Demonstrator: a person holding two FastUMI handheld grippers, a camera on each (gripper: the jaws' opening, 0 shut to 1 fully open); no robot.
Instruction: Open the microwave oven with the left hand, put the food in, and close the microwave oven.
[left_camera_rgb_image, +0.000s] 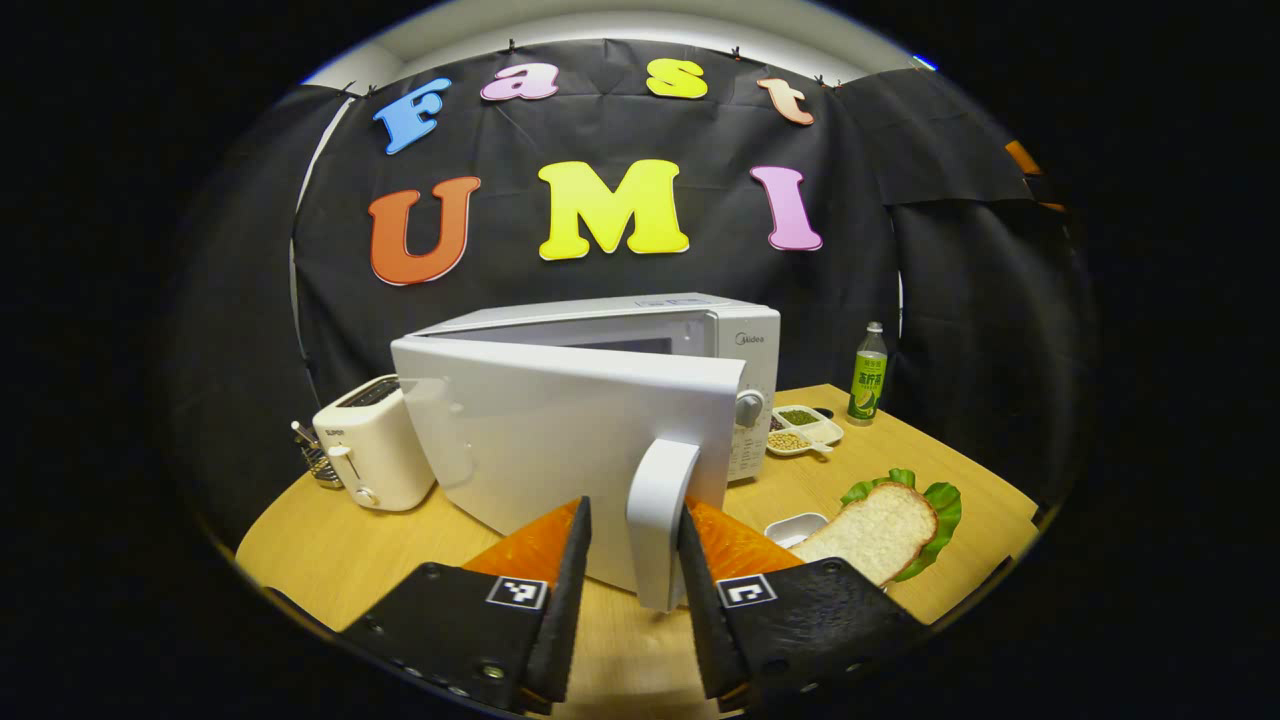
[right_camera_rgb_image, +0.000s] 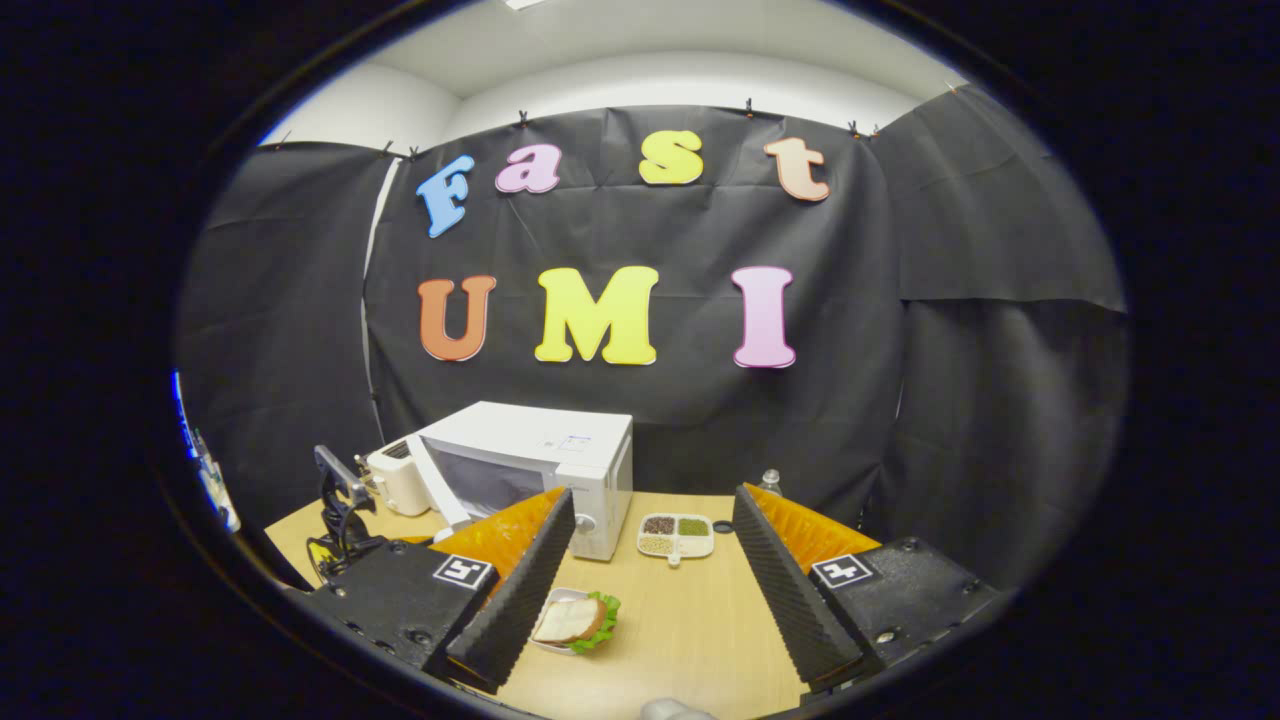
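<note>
The white microwave (left_camera_rgb_image: 745, 345) stands on the wooden table (left_camera_rgb_image: 330, 550) with its door (left_camera_rgb_image: 550, 430) swung partly open toward me. The door's upright handle (left_camera_rgb_image: 660, 510) sits between the fingers of my left gripper (left_camera_rgb_image: 635, 525), which is open. One finger lies against the handle's right side and the other stands a little off its left side. The food is a slice of bread on lettuce (left_camera_rgb_image: 885, 530) in a white dish, to the right of the door. My right gripper (right_camera_rgb_image: 652, 505) hangs open above the table with the bread and lettuce (right_camera_rgb_image: 572, 620) low between its fingers.
A cream toaster (left_camera_rgb_image: 370, 450) stands left of the microwave with a small wire rack (left_camera_rgb_image: 315, 462) behind it. A white divided dish of grains (left_camera_rgb_image: 805, 428) and a green bottle (left_camera_rgb_image: 868, 375) are at the back right. The table's front edge is close below the fingers.
</note>
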